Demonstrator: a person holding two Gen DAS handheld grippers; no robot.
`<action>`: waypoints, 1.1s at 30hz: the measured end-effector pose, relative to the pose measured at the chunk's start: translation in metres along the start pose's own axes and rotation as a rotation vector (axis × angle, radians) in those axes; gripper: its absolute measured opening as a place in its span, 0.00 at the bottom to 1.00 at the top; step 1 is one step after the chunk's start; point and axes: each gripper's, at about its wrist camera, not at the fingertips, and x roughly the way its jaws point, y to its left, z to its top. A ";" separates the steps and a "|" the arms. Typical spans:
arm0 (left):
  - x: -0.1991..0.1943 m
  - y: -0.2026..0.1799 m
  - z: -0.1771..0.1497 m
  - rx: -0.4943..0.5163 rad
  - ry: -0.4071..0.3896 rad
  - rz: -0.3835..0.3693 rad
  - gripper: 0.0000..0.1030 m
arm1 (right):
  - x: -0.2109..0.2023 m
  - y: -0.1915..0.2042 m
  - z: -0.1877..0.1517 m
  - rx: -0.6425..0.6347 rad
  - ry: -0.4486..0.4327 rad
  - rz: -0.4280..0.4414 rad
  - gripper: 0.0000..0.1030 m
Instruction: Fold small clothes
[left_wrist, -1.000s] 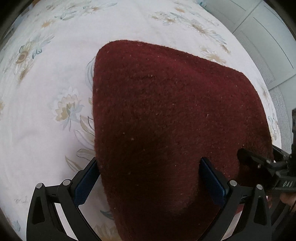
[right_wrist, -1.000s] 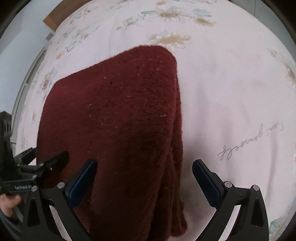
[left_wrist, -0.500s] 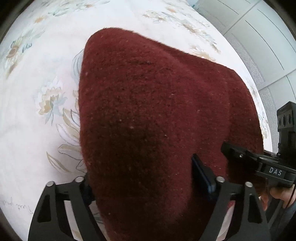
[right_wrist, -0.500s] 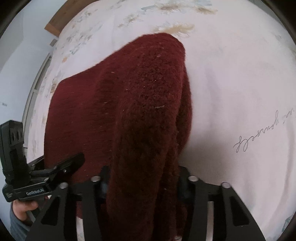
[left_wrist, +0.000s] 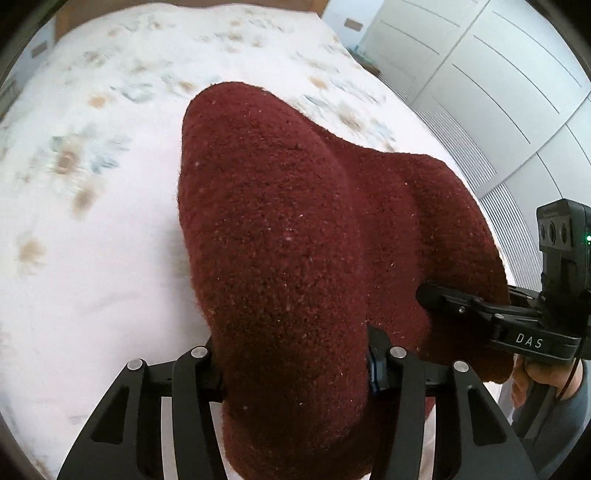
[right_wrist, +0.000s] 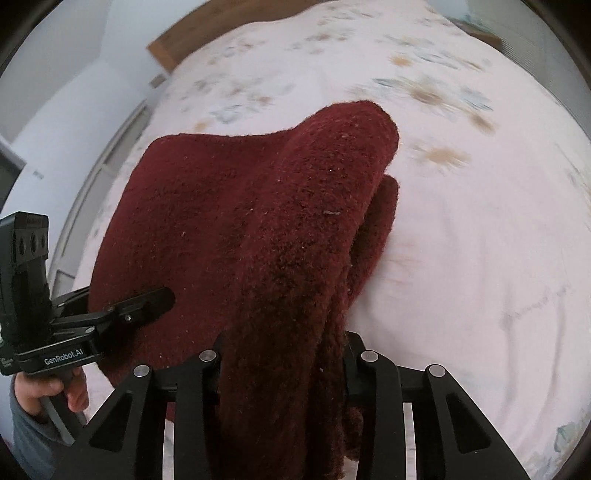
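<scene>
A dark red knitted garment lies partly on a white flowered bedsheet. Its near edge is lifted off the bed and bunched. My left gripper has its jaws closing on the garment's left near corner, with the fabric pressed between the pads and draped over them. My right gripper is closing on the right near corner of the same garment, where a thick fold hangs between its fingers. Each view shows the other gripper at its side, the right gripper and the left gripper, both against the cloth's edge.
The bedsheet spreads wide beyond the garment. White wardrobe doors stand to the right of the bed. A wooden headboard and a pale wall lie at the far side. A hand holds the left gripper's handle.
Both grippers went from wide open around the garment's near edge to closed on it. Both have risen, pulling that edge up off the bed.
</scene>
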 end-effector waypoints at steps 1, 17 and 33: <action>-0.010 0.011 -0.003 -0.006 -0.011 0.013 0.46 | 0.006 0.012 0.002 -0.007 0.003 0.010 0.37; 0.022 0.106 -0.073 -0.119 0.034 0.089 0.63 | 0.096 0.044 -0.032 -0.049 0.129 -0.099 0.58; -0.032 0.085 -0.083 -0.106 -0.020 0.259 0.99 | 0.055 0.053 -0.040 -0.123 0.013 -0.173 1.00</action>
